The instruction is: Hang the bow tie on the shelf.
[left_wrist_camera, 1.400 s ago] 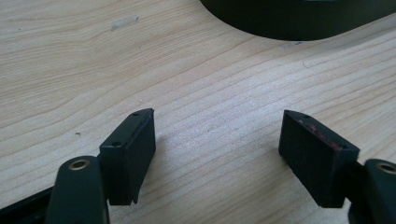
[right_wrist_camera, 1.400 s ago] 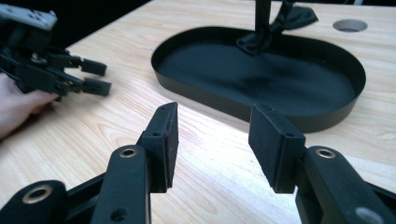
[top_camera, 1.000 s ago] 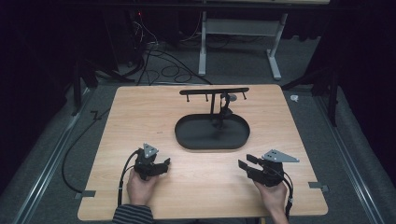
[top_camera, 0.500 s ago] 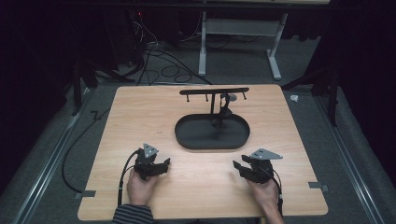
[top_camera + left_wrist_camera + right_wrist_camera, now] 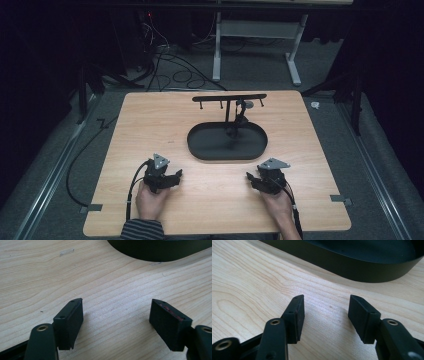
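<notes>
Grippers sit low at the near edge of the wooden table [image 5: 130, 125], one in each hand, and neither carries anything. From the left: the left gripper [image 5: 172, 178] rests close over the wood with its jaws spread wide; in the left gripper view only bare grain lies between its pads [image 5: 71, 320], and the curved wall of the black tray [image 5: 160, 251] crosses the top of that view, well apart from the tips. Further right, the oval tray [image 5: 200, 150] stands in the middle of the table, with a thin post rising from it to a crossbar [image 5: 210, 98] that carries several small pegs. A small dark item [image 5: 242, 106] seems to hang near the post, too small to identify. Rightmost, the right gripper [image 5: 251, 178] also points toward the tray; its jaws have just been opening and now stand wide, with nothing between them but wood, as the right gripper view shows. There the tray wall [image 5: 362, 267] is near, just beyond the tips.

As a judgement, the work looks either not yet begun or just finished: both tools are empty and parked on the near side, and nothing loose lies on the table. What remains cannot be told from this.
</notes>
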A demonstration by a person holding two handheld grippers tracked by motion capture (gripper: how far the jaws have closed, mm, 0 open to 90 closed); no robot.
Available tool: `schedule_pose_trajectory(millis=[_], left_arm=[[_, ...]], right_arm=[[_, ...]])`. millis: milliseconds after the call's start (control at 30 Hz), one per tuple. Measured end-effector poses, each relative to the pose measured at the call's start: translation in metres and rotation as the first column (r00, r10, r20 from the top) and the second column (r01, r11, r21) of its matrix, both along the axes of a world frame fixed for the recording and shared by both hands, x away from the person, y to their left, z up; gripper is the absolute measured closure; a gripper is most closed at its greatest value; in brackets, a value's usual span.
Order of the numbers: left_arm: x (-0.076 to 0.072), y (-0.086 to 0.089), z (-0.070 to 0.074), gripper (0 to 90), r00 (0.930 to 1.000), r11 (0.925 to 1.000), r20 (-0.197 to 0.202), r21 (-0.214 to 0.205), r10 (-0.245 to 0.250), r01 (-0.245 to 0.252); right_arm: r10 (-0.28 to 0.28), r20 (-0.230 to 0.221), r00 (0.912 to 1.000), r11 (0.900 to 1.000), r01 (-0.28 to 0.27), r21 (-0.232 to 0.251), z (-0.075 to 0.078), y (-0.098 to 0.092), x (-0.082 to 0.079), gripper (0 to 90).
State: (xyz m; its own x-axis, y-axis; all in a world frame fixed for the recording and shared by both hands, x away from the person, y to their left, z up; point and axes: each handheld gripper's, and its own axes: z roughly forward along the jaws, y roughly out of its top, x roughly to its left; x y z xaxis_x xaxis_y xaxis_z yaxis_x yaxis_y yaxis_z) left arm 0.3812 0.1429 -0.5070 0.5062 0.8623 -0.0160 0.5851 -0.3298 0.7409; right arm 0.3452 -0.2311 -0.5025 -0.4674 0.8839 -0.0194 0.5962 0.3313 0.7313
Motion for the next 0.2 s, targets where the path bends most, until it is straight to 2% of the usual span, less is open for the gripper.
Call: schedule_pose_trajectory(millis=[200], left_arm=[[-0.0001, -0.0001, -0.0001, 27.7, 1.0000, 1.0000, 0.000, -0.002, 0.001, -0.001]], right_arm=[[-0.019, -0.006, 0.9998, 0.9998, 0.019, 0.002, -0.0002, -0.0001, 0.0012, 41.6]])
